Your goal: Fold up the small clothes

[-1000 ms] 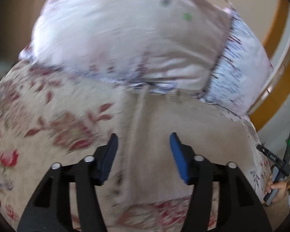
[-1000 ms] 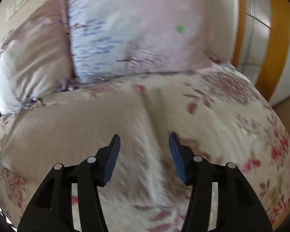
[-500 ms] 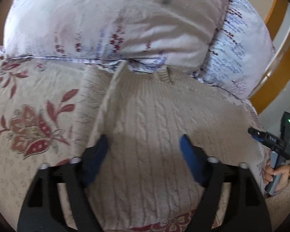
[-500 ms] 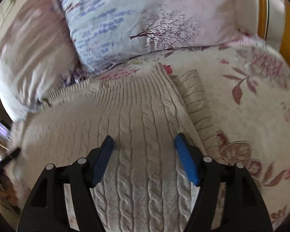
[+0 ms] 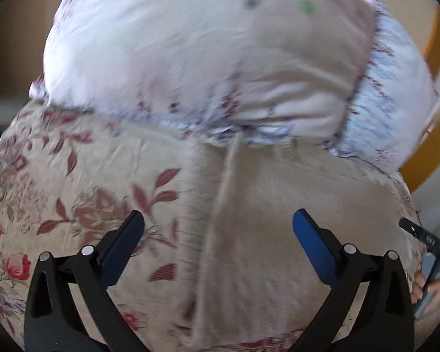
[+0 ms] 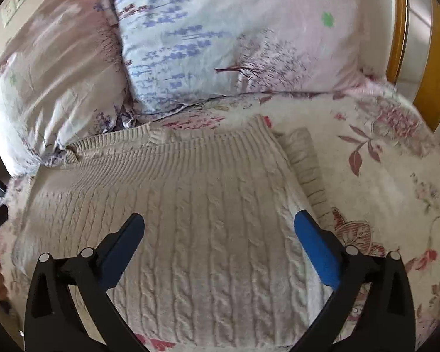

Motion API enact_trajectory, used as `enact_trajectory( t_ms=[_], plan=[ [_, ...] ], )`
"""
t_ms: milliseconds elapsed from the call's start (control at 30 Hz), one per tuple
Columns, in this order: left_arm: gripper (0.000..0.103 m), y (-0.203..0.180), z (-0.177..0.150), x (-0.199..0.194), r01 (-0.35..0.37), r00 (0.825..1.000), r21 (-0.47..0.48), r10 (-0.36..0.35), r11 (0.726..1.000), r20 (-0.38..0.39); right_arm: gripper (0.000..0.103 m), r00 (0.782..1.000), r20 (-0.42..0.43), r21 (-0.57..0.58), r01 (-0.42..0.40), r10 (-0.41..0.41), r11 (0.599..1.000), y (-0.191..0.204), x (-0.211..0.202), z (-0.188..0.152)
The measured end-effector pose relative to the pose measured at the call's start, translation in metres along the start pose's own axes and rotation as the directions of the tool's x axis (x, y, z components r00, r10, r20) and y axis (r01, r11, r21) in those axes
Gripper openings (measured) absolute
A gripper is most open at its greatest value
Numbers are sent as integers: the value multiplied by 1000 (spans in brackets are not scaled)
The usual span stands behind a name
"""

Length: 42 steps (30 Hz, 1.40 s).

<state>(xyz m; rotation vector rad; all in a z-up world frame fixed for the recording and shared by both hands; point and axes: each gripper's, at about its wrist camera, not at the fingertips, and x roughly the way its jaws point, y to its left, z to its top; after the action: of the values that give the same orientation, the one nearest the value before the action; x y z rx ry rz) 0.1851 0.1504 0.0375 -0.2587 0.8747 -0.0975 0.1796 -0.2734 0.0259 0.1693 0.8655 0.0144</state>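
A cream cable-knit sweater [image 6: 208, 205] lies flat on the floral bedspread, its ribbed hem toward the pillows and a folded sleeve [image 6: 305, 161] along its right side. My right gripper [image 6: 218, 234] is open and empty just above the sweater's middle. In the blurred left wrist view the sweater [image 5: 278, 220] fills the centre right, with a folded edge [image 5: 220, 205] running toward me. My left gripper [image 5: 218, 234] is open and empty over that edge.
Two floral pillows [image 6: 220, 38] [image 6: 52, 88] lie at the head of the bed, touching the sweater's far edge. The floral bedspread [image 6: 396, 176] extends right and also shows in the left wrist view [image 5: 73, 190]. A wooden bed frame [image 6: 396, 29] stands at the far right.
Both grippers have opened wider over the second. The left view has swung and blurred, shifting left so the sweater's folded edge sits between its fingers. The right gripper has stayed over the sweater.
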Motion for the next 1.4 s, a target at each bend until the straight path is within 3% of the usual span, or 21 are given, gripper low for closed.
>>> enact_trajectory(
  t_ms=[167, 600, 700, 1033, 1400],
  plan=[
    [101, 9, 0, 19, -35, 996, -29, 32, 999, -82, 102, 999, -21, -70, 27, -28, 997, 32, 12, -1],
    [101, 0, 2, 43, -36, 990, -17, 33, 999, -139, 102, 1000, -29, -180, 0, -6, 984, 90, 32, -7],
    [101, -3, 3, 45, -39, 989, -1, 38, 999, -146, 102, 997, -56, -205, 43, -56, 978, 100, 42, -9],
    [100, 3, 10, 46, 79, 984, -107, -95, 991, -153, 102, 998, -49, -191, 37, -47, 981, 99, 44, -10],
    [93, -5, 9, 46, 88, 982, -87, -101, 992, -159, 102, 998, -40, -186, 39, -47, 982, 99, 43, -11]
  ],
)
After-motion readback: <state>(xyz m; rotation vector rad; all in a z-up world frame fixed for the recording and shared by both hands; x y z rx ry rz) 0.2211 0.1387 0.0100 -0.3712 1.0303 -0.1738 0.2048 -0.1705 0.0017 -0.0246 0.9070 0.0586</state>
